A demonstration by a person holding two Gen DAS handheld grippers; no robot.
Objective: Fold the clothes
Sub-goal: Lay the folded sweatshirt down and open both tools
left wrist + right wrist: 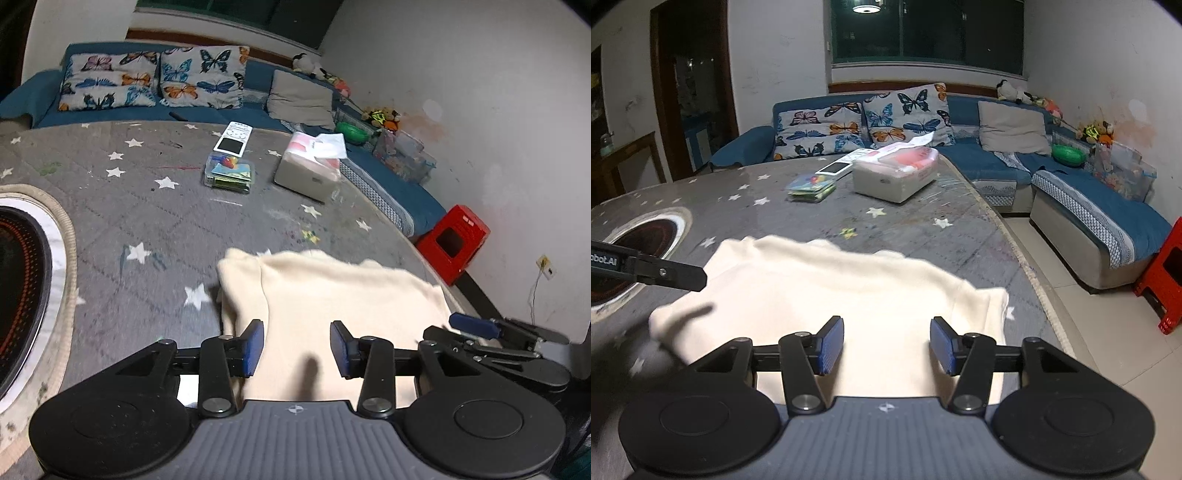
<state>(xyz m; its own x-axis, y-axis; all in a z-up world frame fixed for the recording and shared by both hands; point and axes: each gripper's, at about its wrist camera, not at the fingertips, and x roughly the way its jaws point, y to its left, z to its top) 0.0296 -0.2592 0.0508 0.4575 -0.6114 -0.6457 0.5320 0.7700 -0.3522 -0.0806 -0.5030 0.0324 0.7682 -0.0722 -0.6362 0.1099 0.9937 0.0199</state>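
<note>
Item 1: cream garment [332,306], folded flat, at near edge of the surface [147,206] toward its right side; grey cover w/ white stars. Also seen from right wrist cam [827,295].

Item 2: left hand-held gripper [297,347], jaws wide apart, blue pads [253,347] over garment's near part, nothing between them. Contact w/ cloth: can't tell.

Item 3: right hand-held gripper [886,345], jaws likewise wide apart, nothing clamped, over garment's near right part. Its blue tip shows at right in left cam [474,323], just beside garment's right edge.

Item 4: round inset burner [22,295], left side of surface, well apart from garment.

Item 5: tissue box [308,170], far right area of surface; plastic case w/ coloured bits [231,173] to its left; white remote [234,138] just behind the case.

Item 6: blue sofa [1071,177] beyond far & right edges; butterfly cushions [864,122]. Red stool [452,242] on floor off right edge.
</note>
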